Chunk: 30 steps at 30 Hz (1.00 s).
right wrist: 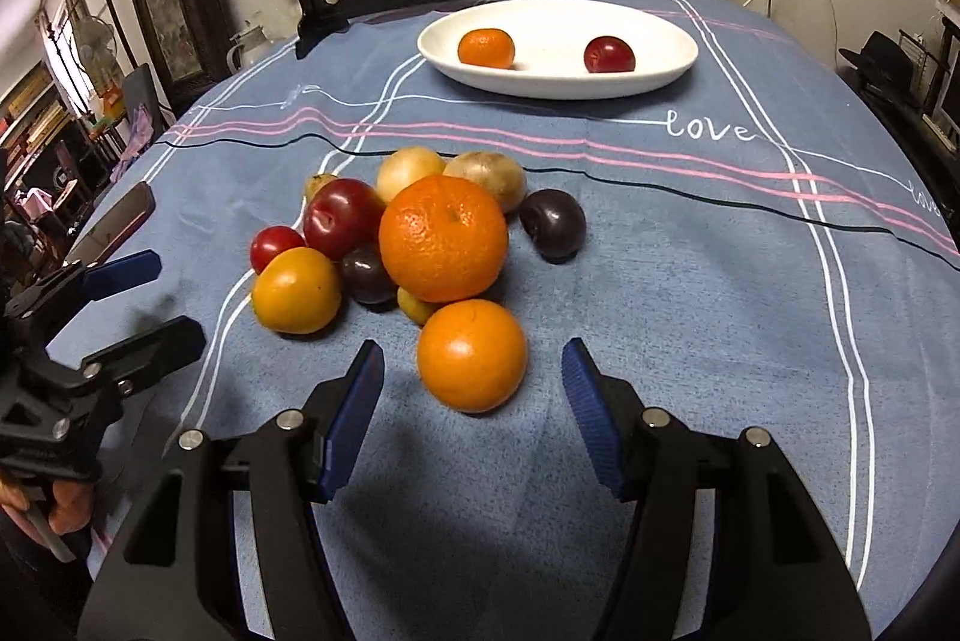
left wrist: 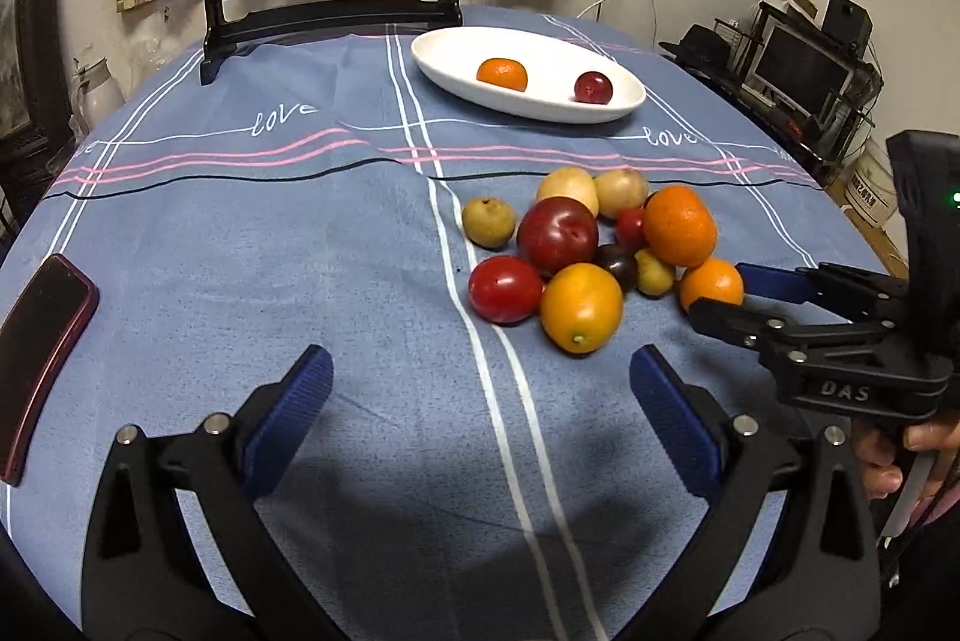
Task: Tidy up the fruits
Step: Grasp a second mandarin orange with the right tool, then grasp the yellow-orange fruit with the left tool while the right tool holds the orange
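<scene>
Table (right wrist: 690,281): covered in a blue cloth with white and pink stripes; it carries everything noted below.

White oval dish (right wrist: 558,86): at the far side of the table, well apart from the pile. It holds 2 fruits, a small orange (right wrist: 486,48) and a red plum (right wrist: 609,54), with bare space between and around them. In my judgement it is the destination, and sorting has barely begun.

Fruit pile (right wrist: 420,233): about 12 pieces near the table's middle, most touching. A big orange (right wrist: 443,237) sits at its heart, ringed by plums and pale fruit. One dark plum (right wrist: 552,223) lies just beside the pile on its right.

Right gripper (right wrist: 474,419): fingers spread wide and empty, straddling the near orange (right wrist: 472,354), which lies at the pile's front edge against a small yellow fruit behind it. Neither pad appears to touch it.

Left gripper (left wrist: 480,413): fingers wide open, holding nothing, hovering short of the pile.

Step in hand, as judged: grasp the near orange. Recommendations:
1. Advance until the pads sit level with the fruit's widest part, not its top.
2. Close slowly and evenly; the round skin could squirt forward into the pile.
3. Lift straight up before travelling, so neighbours are not rolled.
4. Set it down beside the small orange, clear of the rim.
</scene>
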Tool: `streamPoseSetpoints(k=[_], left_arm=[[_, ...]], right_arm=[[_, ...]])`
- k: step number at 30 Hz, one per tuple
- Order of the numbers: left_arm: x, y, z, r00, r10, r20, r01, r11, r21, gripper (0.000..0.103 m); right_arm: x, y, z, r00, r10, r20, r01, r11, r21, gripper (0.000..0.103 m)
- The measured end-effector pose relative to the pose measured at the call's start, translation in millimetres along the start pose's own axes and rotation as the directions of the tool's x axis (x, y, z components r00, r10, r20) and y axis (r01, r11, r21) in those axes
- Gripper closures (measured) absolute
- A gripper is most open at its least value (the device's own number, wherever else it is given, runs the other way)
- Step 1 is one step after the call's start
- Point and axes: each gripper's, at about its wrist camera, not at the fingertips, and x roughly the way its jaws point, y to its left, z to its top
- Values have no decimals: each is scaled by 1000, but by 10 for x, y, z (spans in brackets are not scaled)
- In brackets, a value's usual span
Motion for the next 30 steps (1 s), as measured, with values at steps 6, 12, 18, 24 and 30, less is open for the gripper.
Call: streamPoseSetpoints(k=[6,12,18,24,30], left_arm=[[17,21,3,1000,-7,-6,7,1000,-2,2],[39,15,0,1000,-9,-18,9,1000,3,2],[36,-26,2,1000,-18,-16,19,1000,23,3],[143,-255,60,998,-60,-36,63,995,75,24],[289,-360,138,997,-43,-58,48,996,78,48]], right_arm=[[71,18,9,999,-24,-25,24,1000,0,47],[92,-25,7,999,-5,-38,5,1000,14,65],[-62,-151,-63,997,72,15,-73,995,67,65],[-170,-279,-135,995,88,44,-93,990,110,65],[-204,-328,-150,991,121,66,-128,983,131,65]])
